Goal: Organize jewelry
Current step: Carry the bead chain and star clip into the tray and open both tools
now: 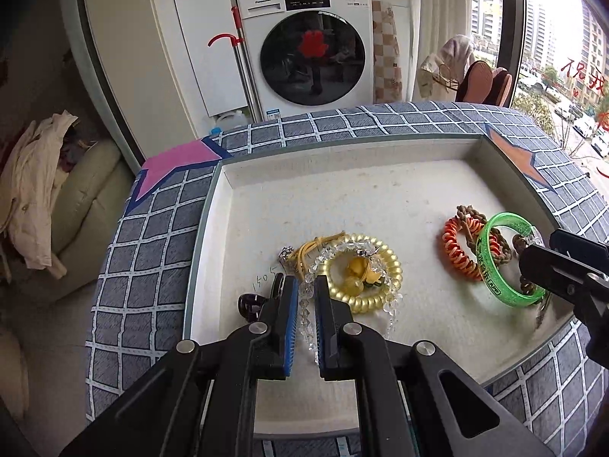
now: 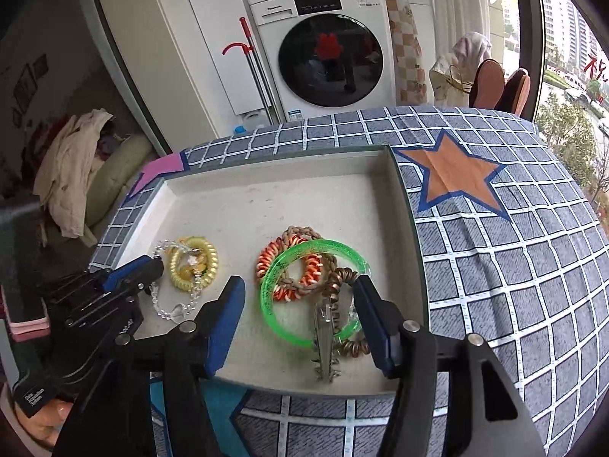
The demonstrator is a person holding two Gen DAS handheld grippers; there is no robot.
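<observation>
In the left wrist view, the left gripper (image 1: 306,285) is seen nearly closed on a clear bead bracelet (image 1: 308,327), the strand pinched between the blue pads, apparently so that it can be drawn off the yellow coil band (image 1: 365,282) it lies across. That pile sits near the left edge of the tray (image 1: 342,198), towards the near side, with a yellow cord (image 1: 316,247) tangled into it and a dark clip (image 1: 251,304) just beside the left pad. In the right wrist view, the right gripper (image 2: 300,304) is held wide open with nothing pressed between its pads, straddling a second pile near the right edge of the tray: a green bangle (image 2: 274,304), an orange coil band (image 2: 304,262), a braided cord (image 2: 300,232), a brown coil band (image 2: 338,278) and a metal hair clip (image 2: 325,342) at the near edge. These overlapping pieces would likely hinder any single pick. The tray rests on a checked cloth (image 2: 495,266).
</observation>
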